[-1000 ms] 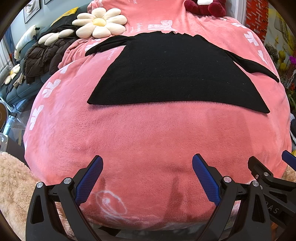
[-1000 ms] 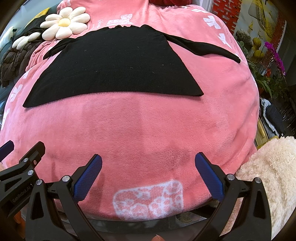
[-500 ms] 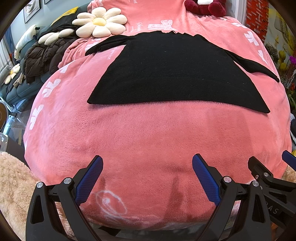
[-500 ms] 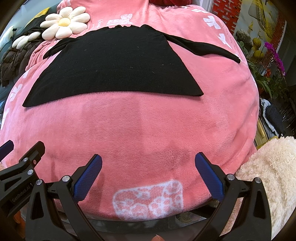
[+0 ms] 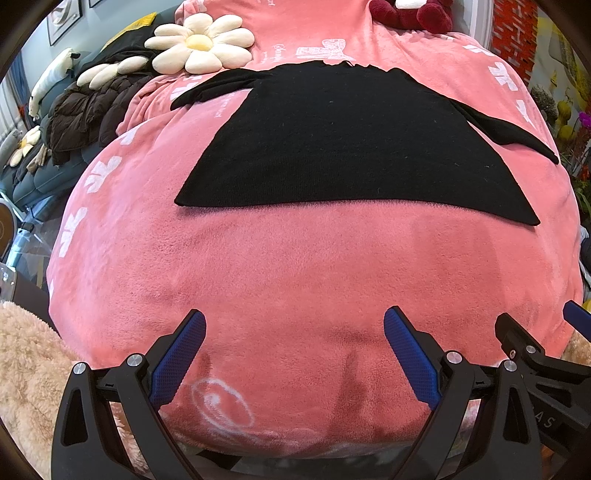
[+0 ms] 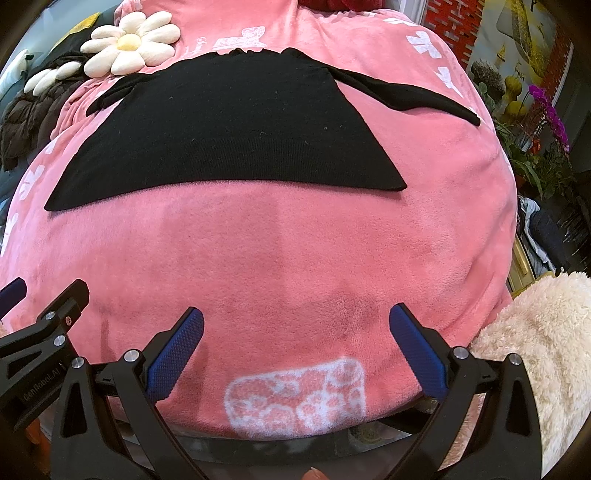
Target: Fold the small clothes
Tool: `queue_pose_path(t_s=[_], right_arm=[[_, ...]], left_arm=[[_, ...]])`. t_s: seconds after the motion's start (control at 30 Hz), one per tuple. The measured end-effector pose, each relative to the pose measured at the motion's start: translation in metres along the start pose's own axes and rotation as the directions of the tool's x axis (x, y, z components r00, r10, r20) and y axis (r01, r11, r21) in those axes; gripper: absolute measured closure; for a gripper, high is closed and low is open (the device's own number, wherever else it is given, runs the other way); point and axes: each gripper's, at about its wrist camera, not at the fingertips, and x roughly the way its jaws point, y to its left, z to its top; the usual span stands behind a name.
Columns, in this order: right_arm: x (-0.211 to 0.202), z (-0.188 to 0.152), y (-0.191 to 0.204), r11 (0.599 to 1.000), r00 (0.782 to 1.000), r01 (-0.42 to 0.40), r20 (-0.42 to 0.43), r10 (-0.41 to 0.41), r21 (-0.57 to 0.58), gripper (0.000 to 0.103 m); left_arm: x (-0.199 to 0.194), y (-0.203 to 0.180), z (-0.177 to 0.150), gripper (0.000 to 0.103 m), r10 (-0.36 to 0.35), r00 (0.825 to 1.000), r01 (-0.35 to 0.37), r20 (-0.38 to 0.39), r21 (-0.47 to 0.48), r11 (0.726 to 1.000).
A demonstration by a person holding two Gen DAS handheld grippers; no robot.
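A black long-sleeved top (image 5: 347, 147) lies flat on a pink fleece blanket (image 5: 295, 280), hem toward me, sleeves spread out left and right. It also shows in the right wrist view (image 6: 229, 133). My left gripper (image 5: 293, 350) is open and empty, hovering over the blanket's near edge, well short of the hem. My right gripper (image 6: 295, 350) is open and empty, beside the left one at the same near edge. The right gripper's tip shows at the left wrist view's right edge (image 5: 517, 339).
A daisy-shaped cushion (image 5: 199, 44) and a dark brown puffer jacket (image 5: 85, 114) lie at the far left. A dark red plush toy (image 5: 410, 14) sits at the back. Fluffy cream fabric (image 6: 546, 350) lies at the near right, potted flowers (image 6: 546, 122) to the right.
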Motion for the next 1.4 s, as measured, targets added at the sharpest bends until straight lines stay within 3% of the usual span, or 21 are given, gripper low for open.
queue_pose_path(t_s=[0.33,0.43,0.5,0.6,0.73,0.83,0.87,0.97,1.07,1.17,1.23,1.27,1.3,1.33,1.4], right_arm=[[0.004,0.001,-0.003,1.0,0.999,-0.011,-0.03,0.011,0.008,0.005],[0.008,0.015,-0.016,0.998,0.998,-0.045,-0.05,0.048,0.047,0.005],[0.007,0.034,-0.036,0.995,0.998,-0.057,-0.018,0.058,0.078,0.005],[0.015,0.08,-0.08,0.992,0.999,-0.026,0.029,0.023,0.123,0.005],[0.045,0.158,-0.165,0.967,0.997,0.003,0.069,-0.021,0.254,0.008],[0.082,0.205,-0.231,0.929,0.998,0.0,0.051,-0.02,0.371,0.028],[0.093,0.214,-0.25,0.911,0.999,0.0,0.044,-0.019,0.413,0.036],[0.136,0.24,-0.322,0.82,0.998,0.014,0.04,-0.045,0.572,0.036],[0.172,0.256,-0.363,0.782,0.996,0.065,0.012,-0.093,0.62,0.035],[0.2,0.264,-0.383,0.764,0.997,0.042,0.026,-0.077,0.644,0.035],[0.212,0.267,-0.384,0.774,0.997,0.034,0.031,-0.069,0.632,0.044],[0.215,0.269,-0.38,0.785,0.997,0.027,0.035,-0.063,0.619,0.062],[0.215,0.276,-0.379,0.791,0.997,0.024,0.039,-0.06,0.611,0.088],[0.211,0.283,-0.38,0.786,0.997,-0.001,0.062,-0.047,0.619,0.095],[0.189,0.305,-0.375,0.784,0.988,-0.077,0.153,-0.023,0.616,0.097]], left_arm=[[-0.002,0.001,-0.001,0.007,-0.021,1.0,0.021,0.006,-0.003,1.0],[-0.007,0.004,-0.002,0.007,-0.052,0.998,0.052,0.02,-0.007,0.999],[-0.013,0.007,-0.001,0.007,-0.068,0.997,0.069,0.039,-0.015,0.998],[-0.02,0.01,0.007,0.007,-0.103,0.993,0.105,0.054,-0.03,0.994],[-0.015,0.022,0.026,0.007,-0.206,0.978,0.209,0.041,-0.094,0.973],[-0.008,0.032,0.043,0.007,-0.236,0.97,0.242,0.061,-0.152,0.958],[-0.005,0.034,0.049,0.007,-0.234,0.97,0.242,0.064,-0.168,0.956],[0.009,0.037,0.065,0.007,-0.236,0.97,0.241,0.048,-0.201,0.949],[0.026,0.035,0.082,0.007,-0.228,0.973,0.229,0.028,-0.203,0.952],[0.041,0.031,0.098,0.007,-0.217,0.976,0.217,0.016,-0.181,0.959],[0.051,0.029,0.111,0.007,-0.226,0.974,0.225,0.011,-0.176,0.958],[0.056,0.028,0.116,0.007,-0.23,0.973,0.228,0.009,-0.175,0.958],[0.059,0.028,0.12,0.007,-0.233,0.973,0.231,0.011,-0.175,0.957],[0.063,0.027,0.127,0.007,-0.24,0.971,0.239,0.016,-0.174,0.955],[0.067,0.027,0.137,0.007,-0.256,0.966,0.256,0.028,-0.173,0.951]])
